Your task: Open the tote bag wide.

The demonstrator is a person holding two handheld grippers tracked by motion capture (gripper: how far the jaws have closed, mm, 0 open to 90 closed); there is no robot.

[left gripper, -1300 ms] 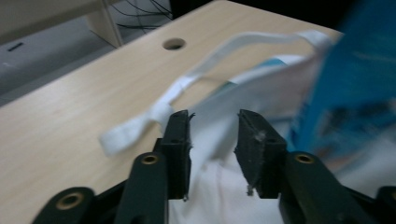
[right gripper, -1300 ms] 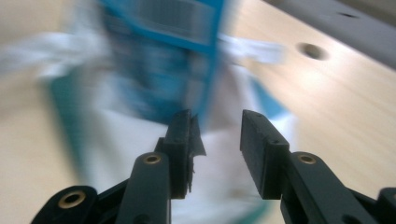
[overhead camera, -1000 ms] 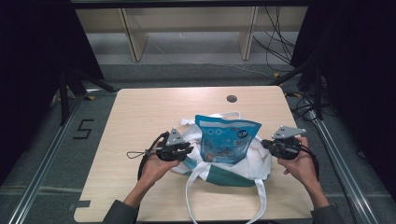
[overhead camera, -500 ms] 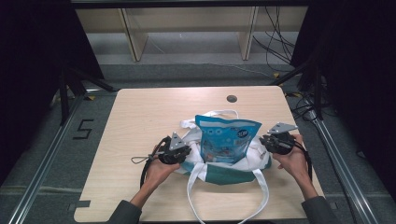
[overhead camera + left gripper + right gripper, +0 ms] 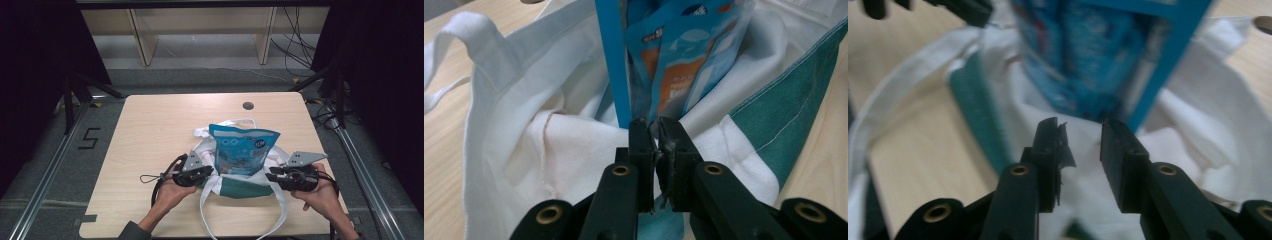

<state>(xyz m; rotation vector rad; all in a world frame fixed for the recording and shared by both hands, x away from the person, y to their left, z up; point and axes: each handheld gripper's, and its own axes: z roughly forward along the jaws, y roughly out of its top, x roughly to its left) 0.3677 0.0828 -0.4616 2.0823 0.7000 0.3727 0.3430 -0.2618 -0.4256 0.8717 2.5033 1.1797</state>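
Observation:
A white and green cloth tote bag [image 5: 240, 189] lies open on the wooden table [image 5: 160, 125]. Blue snack pouches [image 5: 243, 150] stand upright in it. My left gripper [image 5: 210, 172] is at the bag's left side, its jaws shut together, their tips against the white cloth [image 5: 524, 125] just below the pouches [image 5: 674, 60]. Whether cloth is pinched I cannot tell. My right gripper [image 5: 270, 176] is at the bag's right side. Its jaws [image 5: 1083, 135] have just been opening and stand apart with nothing between them, the white cloth [image 5: 1188, 100] and blurred pouches [image 5: 1098, 55] beyond.
The bag's long white handles [image 5: 205, 210] trail toward the table's front edge. A round cable hole [image 5: 248, 105] sits at the table's back. Wooden shelving [image 5: 200, 30] stands beyond the table. Black cables [image 5: 160, 185] loop from the left gripper.
Both grippers have drawn toward the table's front edge along the bag's sides. The right one first moved in to the bag, then opened its jaws. The pouches stay upright.

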